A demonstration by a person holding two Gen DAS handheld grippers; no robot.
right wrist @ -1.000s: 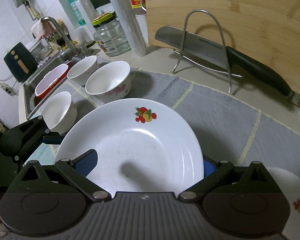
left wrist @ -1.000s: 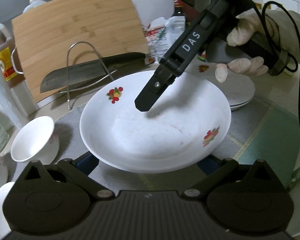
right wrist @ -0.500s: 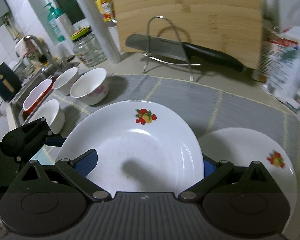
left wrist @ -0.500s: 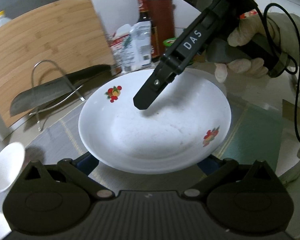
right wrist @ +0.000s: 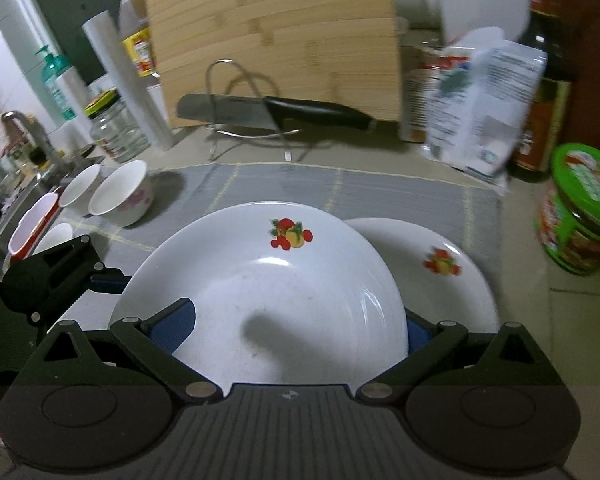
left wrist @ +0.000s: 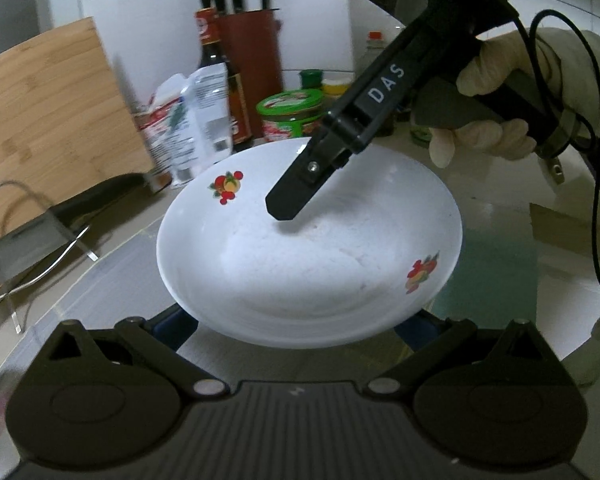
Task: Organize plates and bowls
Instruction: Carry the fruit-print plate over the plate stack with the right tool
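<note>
A fruit-printed plate (right wrist: 260, 300) is carried level above the grey mat (right wrist: 340, 192) — toward a second plate (right wrist: 452, 280) lying at 3 o'clock, presumably for stacking. It is pinched at opposite rims by the right gripper (right wrist: 296, 332) and left gripper (left wrist: 296, 320), each closed on it — the bowls (right wrist: 120, 196) wait at 10 o'clock.

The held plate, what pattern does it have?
White plate with small red-and-orange fruit motifs; clearest in the right wrist view.
</note>
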